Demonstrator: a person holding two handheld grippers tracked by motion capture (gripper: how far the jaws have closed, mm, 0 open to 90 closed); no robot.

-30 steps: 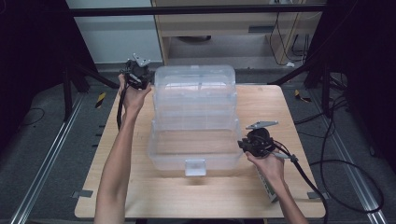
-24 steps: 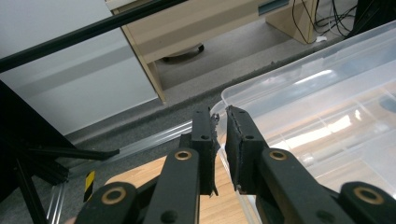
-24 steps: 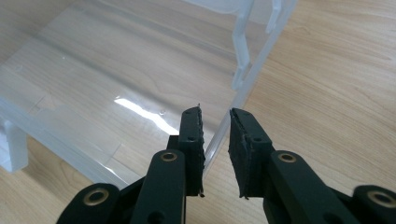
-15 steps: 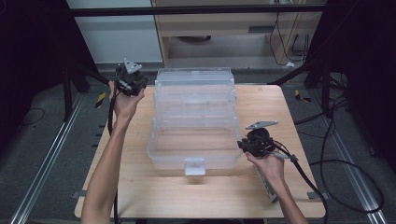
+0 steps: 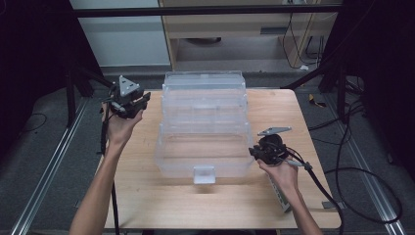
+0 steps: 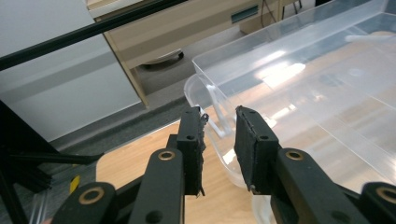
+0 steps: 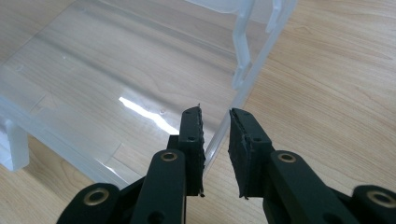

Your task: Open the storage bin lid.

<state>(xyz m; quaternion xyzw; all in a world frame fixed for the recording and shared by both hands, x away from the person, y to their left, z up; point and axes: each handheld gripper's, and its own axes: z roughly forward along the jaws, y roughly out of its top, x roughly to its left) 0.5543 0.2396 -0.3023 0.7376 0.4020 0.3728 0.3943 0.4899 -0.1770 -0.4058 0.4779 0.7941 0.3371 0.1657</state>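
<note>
My right gripper [image 7: 215,154] straddles the clear box [image 5: 203,127] wall mid-table, jaws apparently unclamped; my left gripper [image 6: 219,149] hangs open, empty. A loose pinch could let the wall slip.

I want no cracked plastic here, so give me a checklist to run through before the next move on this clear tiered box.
1. Right hand-held gripper astride the bottom tray's wall: ok, jaws either side of the edge.
2. Right jaws clamped on that wall: cannot tell, a gap shows.
3. Left hand-held gripper free of the clear tiered box: ok, open, nothing between jaws.
4. Tiers fanned open: ok.
5. Box well on the table: ok.
6. Front latch unobstructed: ok.
</note>
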